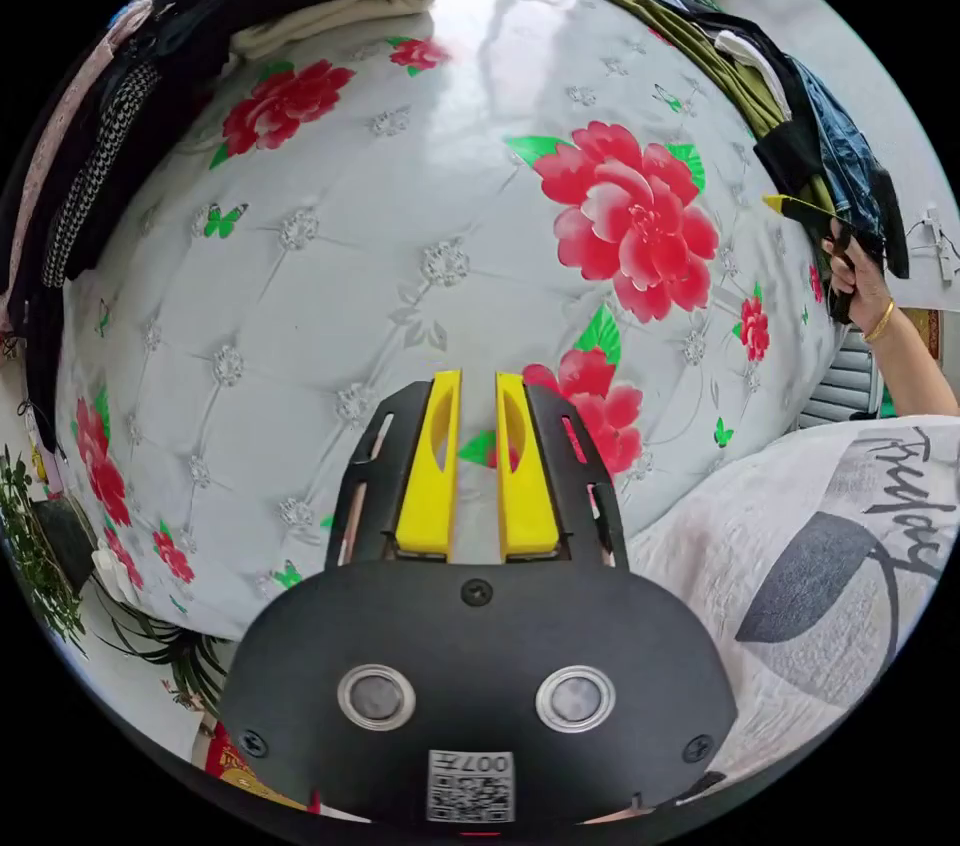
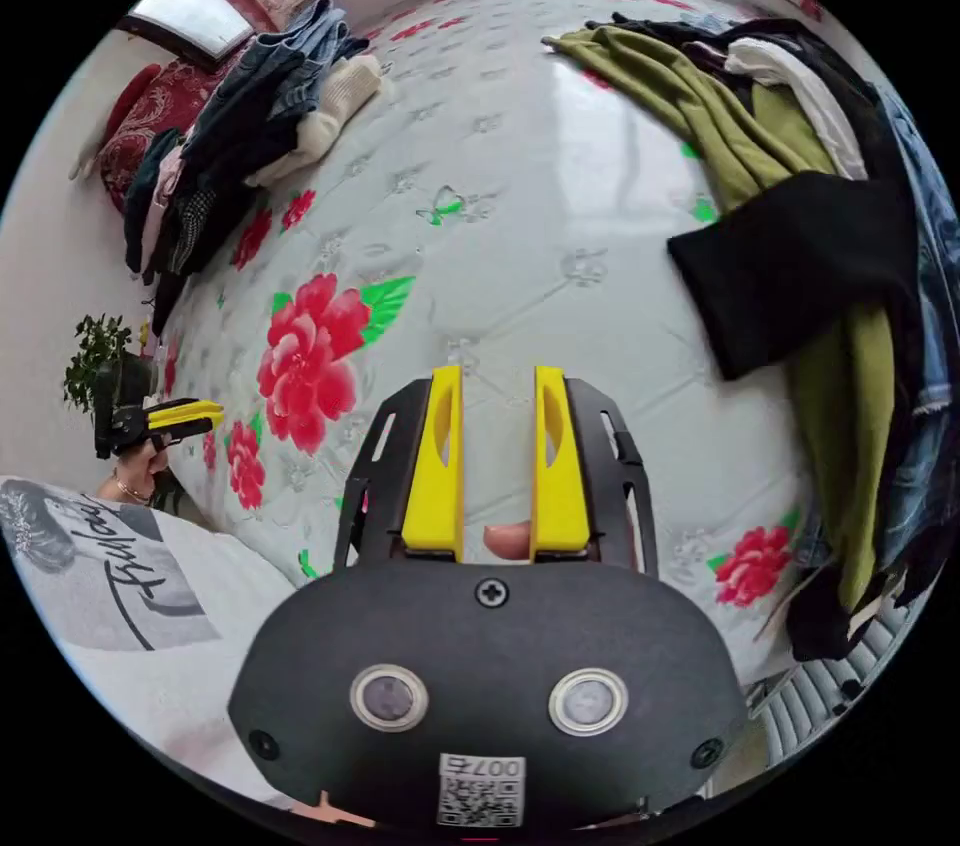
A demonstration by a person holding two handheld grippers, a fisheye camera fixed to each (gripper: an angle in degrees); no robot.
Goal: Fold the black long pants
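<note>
**Floral bed bare in the middle, both claws empty**

Quilted white bed [image 1: 330, 306] printed with red flowers lies under both of your hands, and its middle has no garment on it.

Your left claw [image 1: 478, 466] hangs over the flowered cover with its yellow jaws slightly apart and nothing between them. Your right claw [image 2: 497, 466] is the same: a narrow gap, nothing held, the bed cover showing through it. In the left gripper view that right claw sits out at the bed's edge beside the heap, held in your hand [image 1: 858, 271].

Beyond the right claw lies the unfolded heap [image 2: 800, 216]: an olive garment [image 2: 700, 116], something white, denim, and a black piece [image 2: 790, 276] draped across the olive one. That black piece may be the black long pants, but I cannot tell from its shape; no legs or waistband show. On the far side a stack of folded clothes [image 2: 270, 106] runs along the bed's edge.

What could go wrong, as I judge it: the black piece overlaps the olive cloth, so a careless pinch could take both layers and drag the heap with it. Other dark fabric hangs at the heap's outer edge, so you could pick the wrong item. The heap also hangs over the bed's side, and a tug could tip clothes to the floor.

No containers are visible.
</note>
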